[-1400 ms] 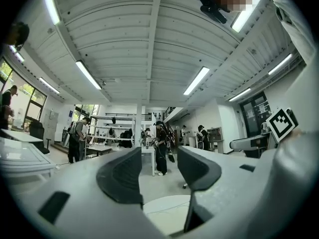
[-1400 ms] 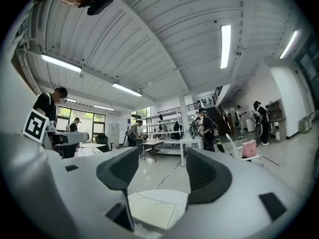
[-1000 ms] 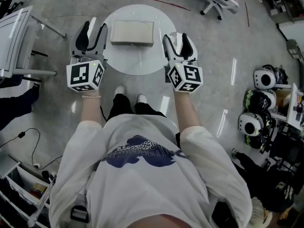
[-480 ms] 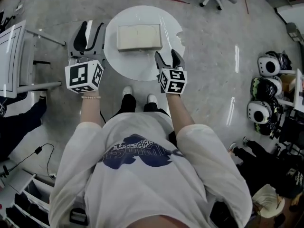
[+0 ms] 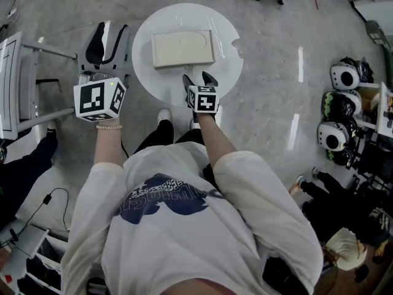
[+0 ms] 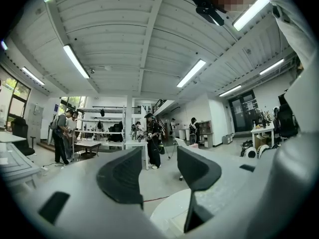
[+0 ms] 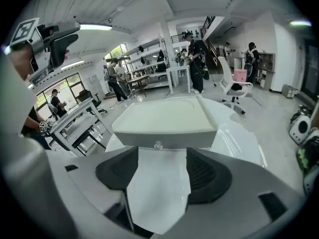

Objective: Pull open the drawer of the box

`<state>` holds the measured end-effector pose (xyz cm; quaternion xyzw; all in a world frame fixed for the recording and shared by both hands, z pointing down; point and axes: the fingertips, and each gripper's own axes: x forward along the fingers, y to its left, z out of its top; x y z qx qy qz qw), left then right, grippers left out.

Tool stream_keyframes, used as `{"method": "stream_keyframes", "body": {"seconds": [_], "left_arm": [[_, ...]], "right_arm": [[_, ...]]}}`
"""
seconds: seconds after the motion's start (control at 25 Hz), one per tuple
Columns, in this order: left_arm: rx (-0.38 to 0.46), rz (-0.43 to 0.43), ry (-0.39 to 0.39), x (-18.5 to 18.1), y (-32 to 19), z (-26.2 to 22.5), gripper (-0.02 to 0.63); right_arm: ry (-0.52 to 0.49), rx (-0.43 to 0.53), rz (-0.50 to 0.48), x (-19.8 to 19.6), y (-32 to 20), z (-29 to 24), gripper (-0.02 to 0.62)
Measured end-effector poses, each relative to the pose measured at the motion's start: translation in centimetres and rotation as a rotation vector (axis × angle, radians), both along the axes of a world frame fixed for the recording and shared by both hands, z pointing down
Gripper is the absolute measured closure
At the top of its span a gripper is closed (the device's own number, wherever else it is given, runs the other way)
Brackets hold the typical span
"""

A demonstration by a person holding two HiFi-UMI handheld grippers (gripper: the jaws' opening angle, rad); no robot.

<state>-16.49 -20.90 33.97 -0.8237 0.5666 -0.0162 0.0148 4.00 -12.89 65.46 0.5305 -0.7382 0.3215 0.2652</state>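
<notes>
My right gripper, fingers spread, faces the knob of the box; my left gripper, spread too, hangs left of it; helmets sit well right.

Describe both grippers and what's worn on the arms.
The left gripper and right gripper match: pale grey bodies, black-lined jaws, each carrying a white cube printed with black square markers. The person wears a white short-sleeved T-shirt with a dark blue print and a bead bracelet on the left wrist.
</notes>
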Motion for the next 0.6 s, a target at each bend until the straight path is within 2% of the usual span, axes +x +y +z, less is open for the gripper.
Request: {"method": "stream_keyframes", "body": {"seconds": [0.16,0.32,0.6], "left_arm": [[-0.010,0.003,0.005,-1.3,-0.9,0.9,0.399],[-0.020,-0.001,0.009,-2.6,-1.8,1.8,0.399],[-0.034,-0.023,0.031,-4.5,-3.2,3.0,0.399]], "right_arm": [[0.003,-0.100,0.001,-1.8,-0.5,2.6,0.316],[0.009,-0.159,-0.012,-3.4,-1.5,4.1,0.321],[0.068,-0.225,-0.026,-3.5,-3.2,5.5,0.389]]}}
